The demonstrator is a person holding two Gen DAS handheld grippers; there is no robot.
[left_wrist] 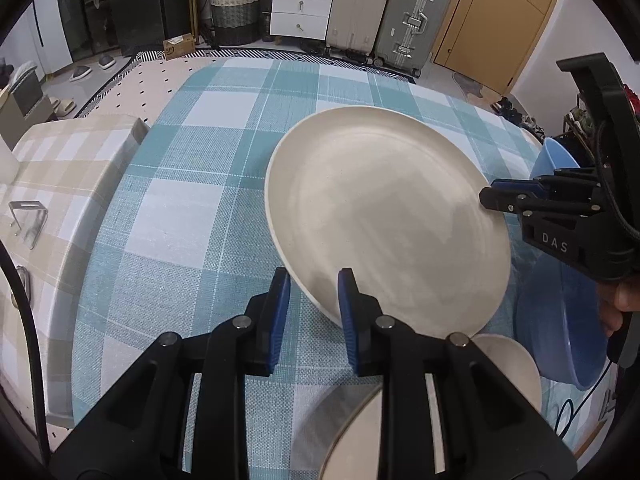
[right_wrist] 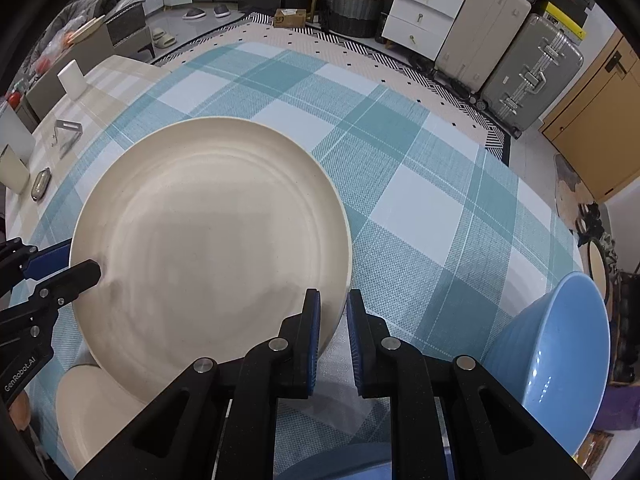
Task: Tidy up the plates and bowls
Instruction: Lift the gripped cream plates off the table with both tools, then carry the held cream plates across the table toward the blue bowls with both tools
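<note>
Plate (left_wrist: 384,216) feels stiff, smooth, slippery; my left tongs (left_wrist: 314,280) and right tongs (right_wrist: 334,300) pinch opposite rim edges.

Right gripper (left_wrist: 494,196) body, seen from the left wrist: "DAS" is read in pale letters on the black housing.
Left gripper (right_wrist: 94,270) body, seen from the right wrist: "GenRobot.AI" is read along the black housing.
Cardboard box (right_wrist: 289,17) on the floor: a printed mark is seen, too small to be read.
</note>
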